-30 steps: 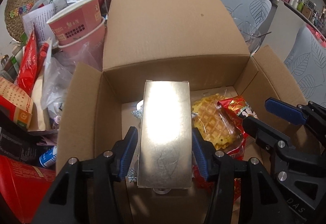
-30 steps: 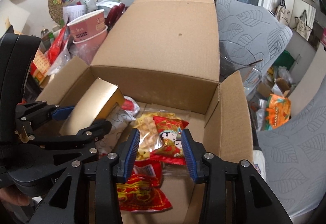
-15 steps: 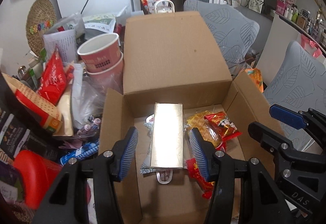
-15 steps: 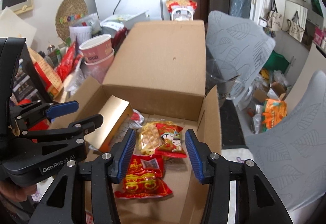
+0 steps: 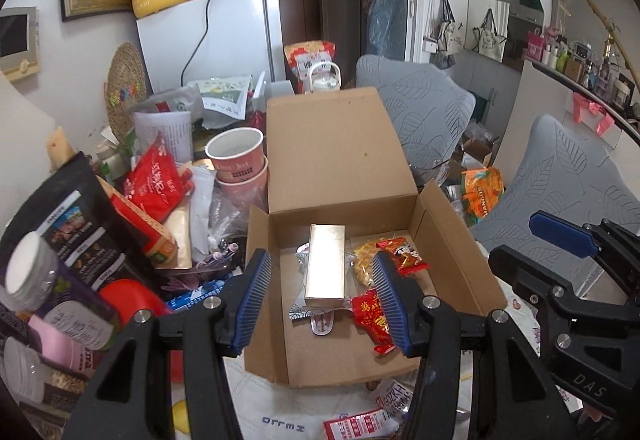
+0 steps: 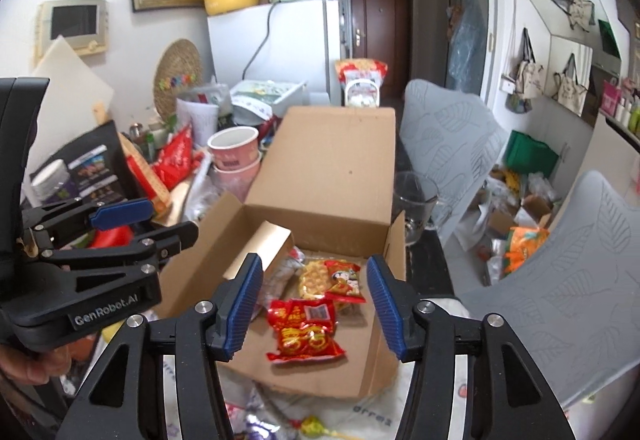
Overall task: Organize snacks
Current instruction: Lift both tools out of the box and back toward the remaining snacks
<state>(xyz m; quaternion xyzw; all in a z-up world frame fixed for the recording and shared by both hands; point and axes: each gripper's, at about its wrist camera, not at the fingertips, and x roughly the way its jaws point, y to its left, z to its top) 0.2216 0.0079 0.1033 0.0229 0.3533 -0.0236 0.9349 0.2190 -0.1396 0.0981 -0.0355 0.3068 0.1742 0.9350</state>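
**Both grippers hang empty above the snack box**

The left gripper (image 5: 322,296) hovers over the open cardboard box (image 5: 456,260), its blue pads apart and nothing between them. The right gripper (image 6: 316,306) is above the box too, jaws opening, no snack in its grasp. Down inside, the gold box (image 5: 325,266) lies flat on the left side, over a silvery wrapper. Just beside it sits the waffle pack (image 6: 314,278), with a small red candy pack (image 6: 345,282) lying on top. Nearer the front edge rests the big red snack bag (image 6: 306,330).
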